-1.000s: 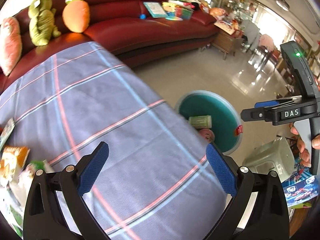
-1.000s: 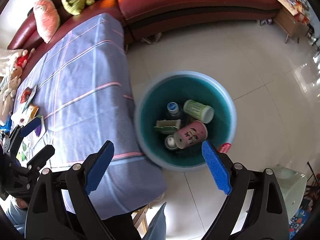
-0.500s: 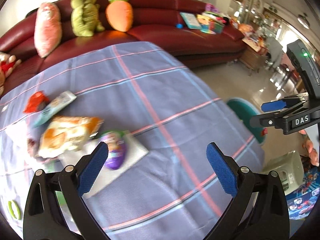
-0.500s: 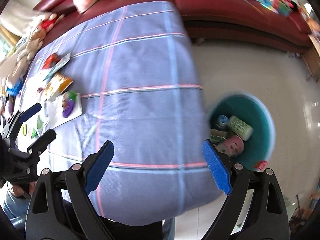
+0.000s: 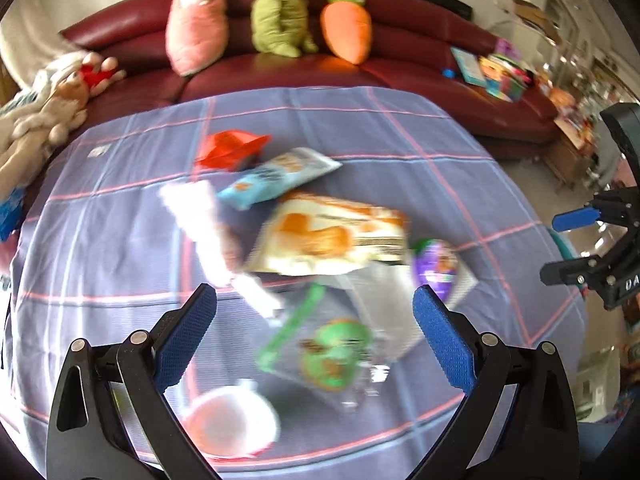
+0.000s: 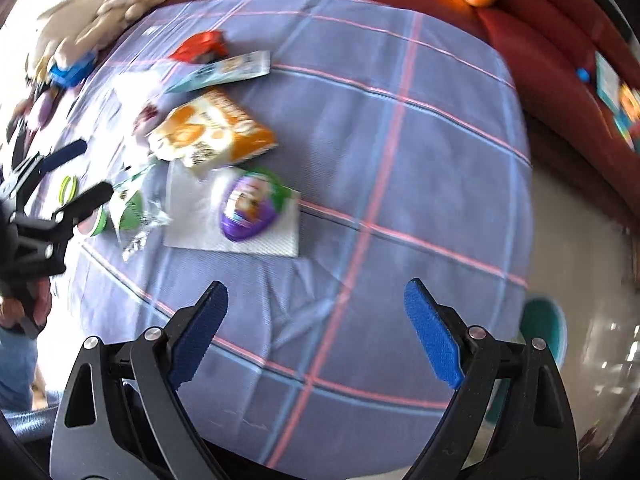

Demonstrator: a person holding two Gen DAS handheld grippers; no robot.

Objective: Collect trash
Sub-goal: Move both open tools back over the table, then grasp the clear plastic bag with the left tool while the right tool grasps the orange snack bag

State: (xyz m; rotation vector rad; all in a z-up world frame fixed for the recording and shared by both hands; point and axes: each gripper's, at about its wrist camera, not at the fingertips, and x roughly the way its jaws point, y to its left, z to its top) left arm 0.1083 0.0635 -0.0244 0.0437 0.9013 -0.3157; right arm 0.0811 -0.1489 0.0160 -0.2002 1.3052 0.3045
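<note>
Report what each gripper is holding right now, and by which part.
Nothing is held. The left gripper and the right gripper both stand open and empty above the tablecloth; the wrappers lie untouched.

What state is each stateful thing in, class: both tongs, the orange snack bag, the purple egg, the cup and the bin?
Left tongs: open, empty.
Right tongs: open, empty.
Orange snack bag: lying flat on the cloth.
Purple egg: resting on a white napkin.
Pink cup: upright, contents blurred.
Teal bin: on the floor, mostly hidden.
</note>
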